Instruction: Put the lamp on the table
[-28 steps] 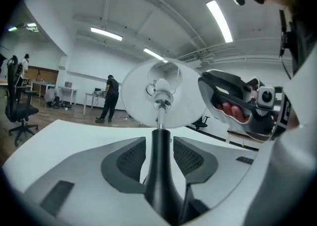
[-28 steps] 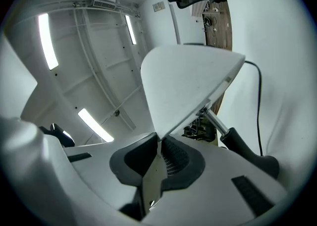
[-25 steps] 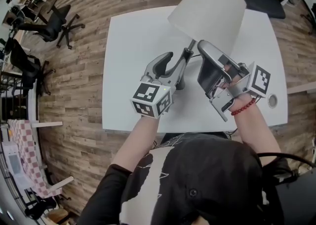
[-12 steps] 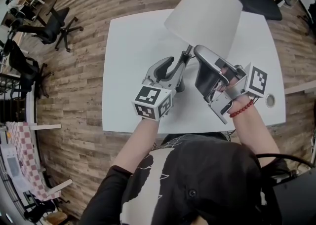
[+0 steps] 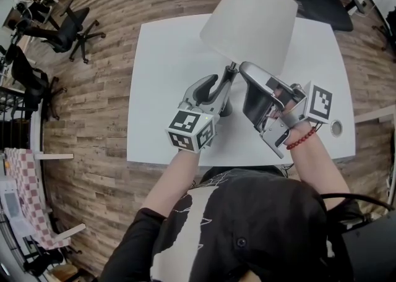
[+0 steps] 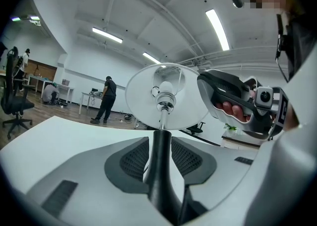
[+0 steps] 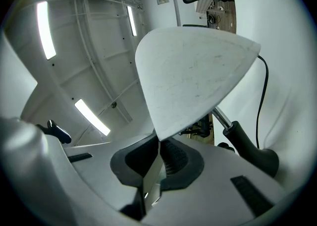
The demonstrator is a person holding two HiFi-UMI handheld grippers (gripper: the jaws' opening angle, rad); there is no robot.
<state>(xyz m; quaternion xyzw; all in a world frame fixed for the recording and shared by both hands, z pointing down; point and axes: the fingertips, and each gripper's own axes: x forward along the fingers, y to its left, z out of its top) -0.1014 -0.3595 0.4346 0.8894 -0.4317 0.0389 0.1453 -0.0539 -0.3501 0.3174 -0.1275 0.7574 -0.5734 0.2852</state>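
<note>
One white table (image 5: 167,52) stands on a plank floor (image 5: 93,120), with three black chairs (image 5: 65,27) around it. One lamp (image 5: 247,18) leans over the table's near half. Your left gripper (image 5: 223,83) has just been closing its jaws, which clasp the stem (image 6: 161,155). Your right gripper (image 5: 244,67) pinches the shade (image 7: 193,76) rim, jaws nearly together.

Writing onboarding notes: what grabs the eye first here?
A big white lampshade stands over the middle of the white table, its rim pinched in the right hand-held gripper. The left hand-held gripper, whose jaws have just been closing, clamps the lamp's black stem.
</note>
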